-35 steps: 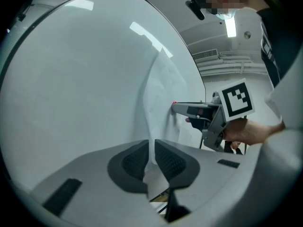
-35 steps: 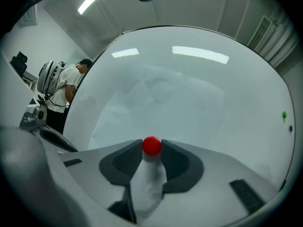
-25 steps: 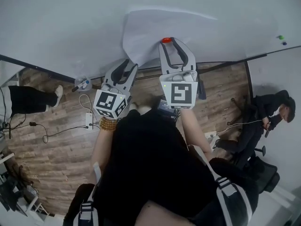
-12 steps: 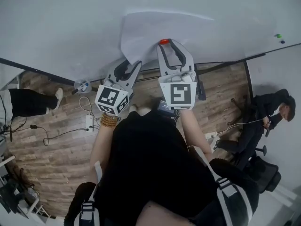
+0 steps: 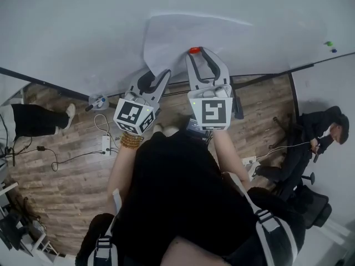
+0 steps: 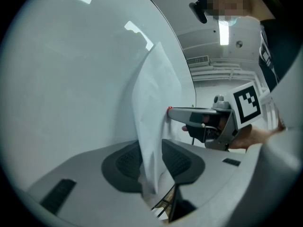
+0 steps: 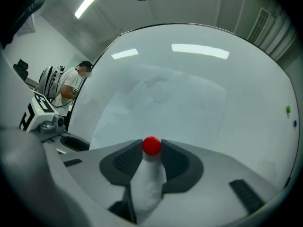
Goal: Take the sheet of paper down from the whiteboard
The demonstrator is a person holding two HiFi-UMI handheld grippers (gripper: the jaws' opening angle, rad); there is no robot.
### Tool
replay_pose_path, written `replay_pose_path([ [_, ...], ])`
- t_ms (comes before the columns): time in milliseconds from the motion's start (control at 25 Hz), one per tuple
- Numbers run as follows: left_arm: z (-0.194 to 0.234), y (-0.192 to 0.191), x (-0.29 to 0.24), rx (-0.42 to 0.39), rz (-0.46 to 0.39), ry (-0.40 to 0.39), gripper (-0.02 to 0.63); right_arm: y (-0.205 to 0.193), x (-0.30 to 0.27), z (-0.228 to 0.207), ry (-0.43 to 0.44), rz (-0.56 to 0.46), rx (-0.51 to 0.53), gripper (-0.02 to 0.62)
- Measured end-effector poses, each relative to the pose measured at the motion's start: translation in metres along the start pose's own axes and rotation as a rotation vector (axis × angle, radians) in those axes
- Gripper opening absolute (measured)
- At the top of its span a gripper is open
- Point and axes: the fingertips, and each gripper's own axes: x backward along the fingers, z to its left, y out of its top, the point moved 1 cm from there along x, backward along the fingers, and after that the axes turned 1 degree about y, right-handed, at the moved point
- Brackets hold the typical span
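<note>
A white sheet of paper (image 5: 188, 32) hangs on the whiteboard (image 5: 66, 26), pinned near its bottom edge by a round red magnet (image 5: 194, 50). My right gripper (image 5: 195, 52) sits at that magnet, and in the right gripper view both pads touch the magnet (image 7: 151, 145), with the paper (image 7: 161, 103) behind. My left gripper (image 5: 158, 74) is at the sheet's lower left corner. In the left gripper view the paper's edge (image 6: 154, 93) stands off the board and runs down between the pads of the left gripper (image 6: 151, 164), which keep a gap. The right gripper (image 6: 171, 110) shows beyond.
Small green (image 5: 329, 43) and blue (image 5: 334, 50) magnets sit at the board's right end. Below are a wooden floor with a power strip and cables (image 5: 105, 142), a seated person (image 5: 316, 132) at the right, someone's legs (image 5: 33, 118) at the left, and a small object with markers (image 5: 99, 98).
My left gripper has moved up and right to the sheet's lower left corner, taking the edge between its jaws. The right gripper stays at the red magnet.
</note>
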Motion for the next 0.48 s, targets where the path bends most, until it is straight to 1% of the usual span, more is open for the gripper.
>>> replay_pose_path([
  [120,-0.003,0.004,-0.004,-0.001,-0.011,-0.011,0.127,-0.001,-0.001,0.0,0.001,0.0,0.0,0.118],
  [240,-0.006,0.009,-0.006,0.015,-0.032,-0.017,0.117,-0.001,0.0,0.0,0.002,0.001,-0.001,0.118],
  [480,-0.006,0.018,-0.005,0.036,-0.069,-0.002,0.054,0.001,0.001,0.001,0.002,0.0,0.0,0.118],
])
